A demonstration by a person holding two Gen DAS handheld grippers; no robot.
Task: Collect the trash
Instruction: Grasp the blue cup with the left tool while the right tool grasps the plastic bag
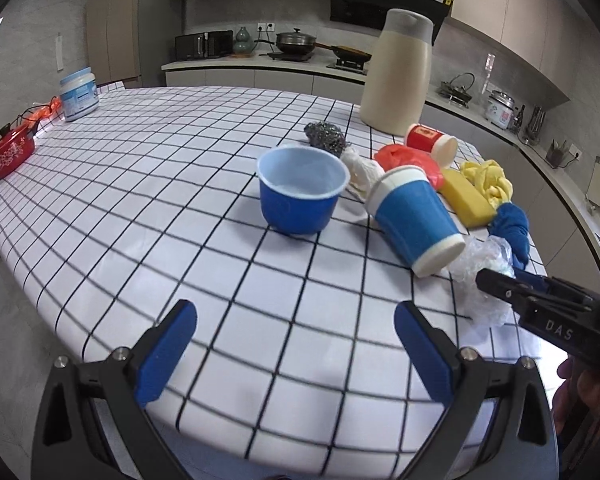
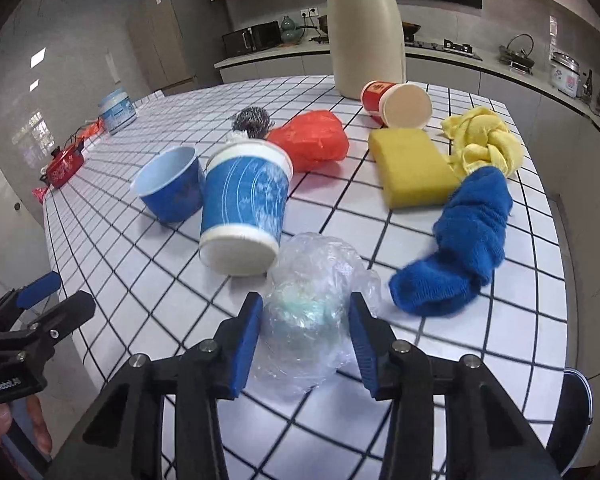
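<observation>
Left wrist view: hovering low over the checked tablecloth (image 1: 180, 184), left gripper (image 1: 296, 344) spread wide with nothing between its blue pads. Sitting ahead, an upright blue bowl (image 1: 302, 192); lying just right of it, a tipped blue paper cup (image 1: 414, 220). Reaching in from the right, the right gripper (image 1: 496, 280), nosing into a crumpled clear plastic bag (image 1: 480, 276) near the table's right edge.

Right wrist view: straddling that clear plastic bag (image 2: 316, 304), right gripper (image 2: 305, 334) partly closed, pads at the film's sides; cannot tell whether pressing yet. Likely going wrong: slippery film squirting out or only a loose fold getting pinched, leaving the bag behind. Also risky: bag touching the tipped blue paper cup (image 2: 244, 208), so a lift possibly rolling it. Crowding the right: a blue cloth (image 2: 460, 240), yellow sponge (image 2: 412, 168) and yellow rag (image 2: 484, 140); farther off, a red plastic bag (image 2: 312, 140), steel scourer (image 2: 252, 120), red cup (image 2: 396, 104) and cream jug (image 2: 364, 28).
</observation>
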